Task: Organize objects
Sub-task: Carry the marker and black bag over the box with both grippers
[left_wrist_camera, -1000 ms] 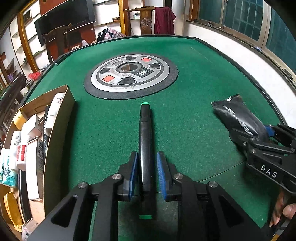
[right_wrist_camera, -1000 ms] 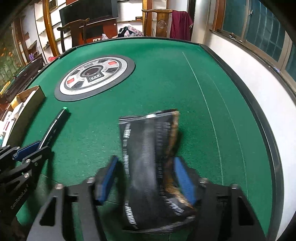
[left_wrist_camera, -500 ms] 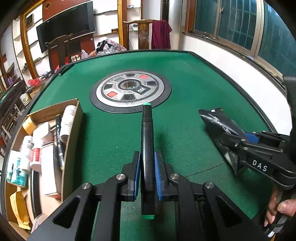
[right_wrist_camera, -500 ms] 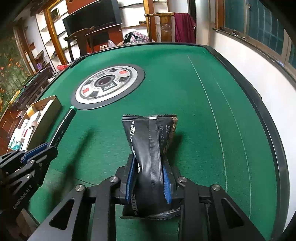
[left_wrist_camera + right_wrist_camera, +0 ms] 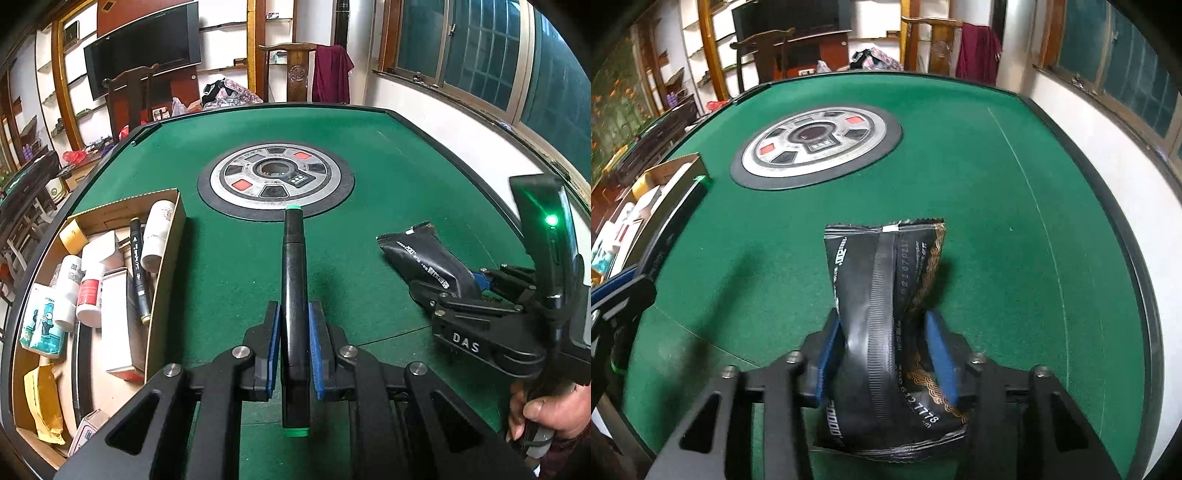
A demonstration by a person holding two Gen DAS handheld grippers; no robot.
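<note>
My left gripper [image 5: 293, 321] is shut on a black marker with green ends [image 5: 293, 273], held above the green table and pointing forward. My right gripper [image 5: 882, 332] is shut on a black snack packet [image 5: 886, 295], squeezed between its blue pads [image 5: 827, 343] and lifted off the felt. The packet [image 5: 424, 258] and right gripper [image 5: 476, 280] also show at the right of the left wrist view. The marker [image 5: 676, 221] shows at the left of the right wrist view.
An open cardboard box [image 5: 162, 280] at the table's left edge holds bottles, small cartons, a marker and packets. A round grey and black panel [image 5: 275, 177] sits in the table's middle. A raised black rim [image 5: 1108, 206] edges the table; chairs stand beyond.
Both grippers have shut, the left on the marker and the right on the packet, and both have lifted their objects off the table. The box has come closer on the left.
</note>
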